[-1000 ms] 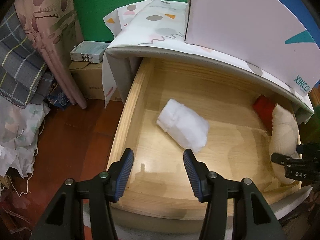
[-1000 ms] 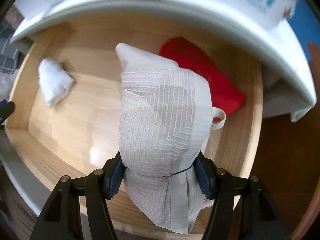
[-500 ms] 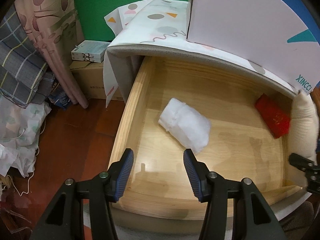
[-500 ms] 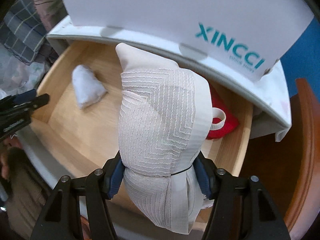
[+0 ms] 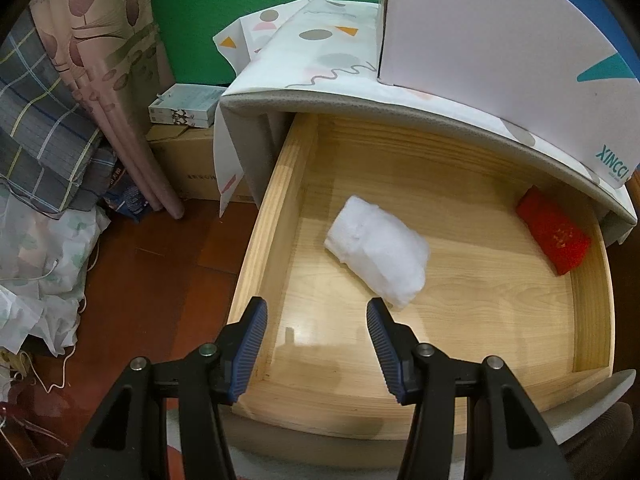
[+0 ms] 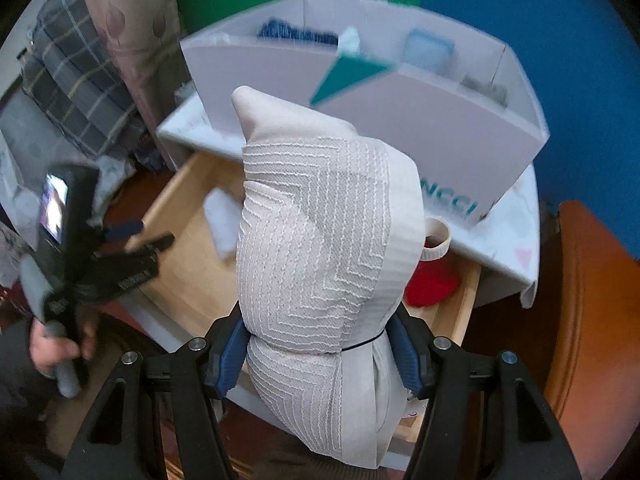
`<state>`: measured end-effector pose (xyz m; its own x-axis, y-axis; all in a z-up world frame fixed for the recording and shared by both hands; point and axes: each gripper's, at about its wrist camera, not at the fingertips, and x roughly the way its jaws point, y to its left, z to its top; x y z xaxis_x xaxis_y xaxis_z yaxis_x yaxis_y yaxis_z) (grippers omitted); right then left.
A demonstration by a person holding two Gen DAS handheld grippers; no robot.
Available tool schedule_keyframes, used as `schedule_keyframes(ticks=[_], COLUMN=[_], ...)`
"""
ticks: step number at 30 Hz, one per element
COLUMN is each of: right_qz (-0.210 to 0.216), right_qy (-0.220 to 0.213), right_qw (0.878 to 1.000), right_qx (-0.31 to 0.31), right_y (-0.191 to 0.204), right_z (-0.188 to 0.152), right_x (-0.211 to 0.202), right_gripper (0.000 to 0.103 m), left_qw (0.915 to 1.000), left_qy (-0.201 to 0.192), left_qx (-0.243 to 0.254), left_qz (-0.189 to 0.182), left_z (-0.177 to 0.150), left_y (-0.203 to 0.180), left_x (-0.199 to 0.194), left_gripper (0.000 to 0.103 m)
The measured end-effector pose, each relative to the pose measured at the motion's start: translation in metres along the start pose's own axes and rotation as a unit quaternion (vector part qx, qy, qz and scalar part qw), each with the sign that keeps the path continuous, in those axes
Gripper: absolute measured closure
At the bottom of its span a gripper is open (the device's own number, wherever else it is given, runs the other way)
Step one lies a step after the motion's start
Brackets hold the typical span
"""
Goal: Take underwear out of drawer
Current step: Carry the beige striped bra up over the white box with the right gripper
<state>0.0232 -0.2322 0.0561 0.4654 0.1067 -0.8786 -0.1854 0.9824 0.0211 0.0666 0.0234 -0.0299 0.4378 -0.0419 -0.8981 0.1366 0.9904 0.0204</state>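
Note:
My right gripper point(image 6: 320, 354) is shut on a rolled beige underwear point(image 6: 324, 240) with a white zigzag pattern and holds it high above the open wooden drawer point(image 6: 184, 256). My left gripper point(image 5: 316, 344) is open and empty over the drawer's point(image 5: 280, 216) front left corner. A folded white underwear point(image 5: 378, 262) lies in the drawer's middle, just beyond the left fingertips. A red underwear point(image 5: 554, 236) lies at the drawer's back right and shows in the right wrist view point(image 6: 432, 286) too. The left gripper point(image 6: 136, 246) shows at the left of the right wrist view.
A white divided storage box point(image 6: 440, 120) holding several items stands on the patterned cabinet top point(image 5: 320, 60) over the drawer. Cardboard boxes point(image 5: 184, 160), curtains point(image 5: 104, 64) and piled cloth point(image 5: 36, 240) stand left on the wooden floor. A wooden chair edge point(image 6: 580, 320) is at the right.
My right gripper has lifted the beige underwear up and out of the drawer, leaving the left wrist view. The left gripper has stayed put and open.

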Motion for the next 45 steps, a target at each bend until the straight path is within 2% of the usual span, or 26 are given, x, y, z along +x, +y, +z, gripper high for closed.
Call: schedule_keyframes(ticks=[2, 3, 5, 14, 19, 26, 32, 39, 45], right_qz=[0.004, 0.02, 0.019, -0.009, -0.035, -0.053, -0.052, -0.05, -0.05], right_qy=[-0.014, -0.023, -0.038, -0.1, -0.114, -0.102, -0.068, -0.031, -0.004], right_qw=[1.0, 0.999, 0.999, 0.994, 0.991, 0.99, 0.993, 0.994, 0.994], right_qx=[0.007, 0.011, 0.017, 0.038, 0.053, 0.078, 0.086, 0.093, 0.102], right_y=[-0.004, -0.003, -0.003, -0.015, -0.028, -0.047, -0.051, -0.05, -0.055], right_z=[0.012, 0.016, 0.027, 0.105, 0.142, 0.176, 0.197, 0.198, 0.197], right_x=[-0.016, -0.019, -0.032, -0.073, -0.074, -0.051, -0.01, 0.039, 0.065], right_gripper=[0.044, 0.044, 0.044, 0.044, 0.044, 0.044, 0.044, 0.043, 0.043], left_qw=[1.0, 1.0, 1.0, 1.0, 1.0, 0.9999, 0.9997, 0.9997, 0.9997], left_qy=[-0.001, -0.001, -0.001, -0.003, -0.004, -0.006, -0.008, -0.007, -0.008], left_qx=[0.0, 0.0, 0.0, -0.001, -0.001, -0.007, -0.015, -0.017, -0.017], left_qz=[0.001, 0.0, 0.001, -0.001, -0.002, -0.009, -0.015, -0.018, -0.019], left_z=[-0.001, -0.001, -0.001, -0.001, -0.001, 0.001, 0.002, 0.002, 0.001], left_y=[-0.001, 0.0, 0.0, -0.001, 0.0, 0.002, 0.005, 0.007, 0.006], left_x=[-0.001, -0.001, -0.001, -0.002, -0.002, -0.003, -0.003, -0.002, -0.002], left_gripper=[0.05, 0.05, 0.05, 0.05, 0.05, 0.05, 0.05, 0.05, 0.05])
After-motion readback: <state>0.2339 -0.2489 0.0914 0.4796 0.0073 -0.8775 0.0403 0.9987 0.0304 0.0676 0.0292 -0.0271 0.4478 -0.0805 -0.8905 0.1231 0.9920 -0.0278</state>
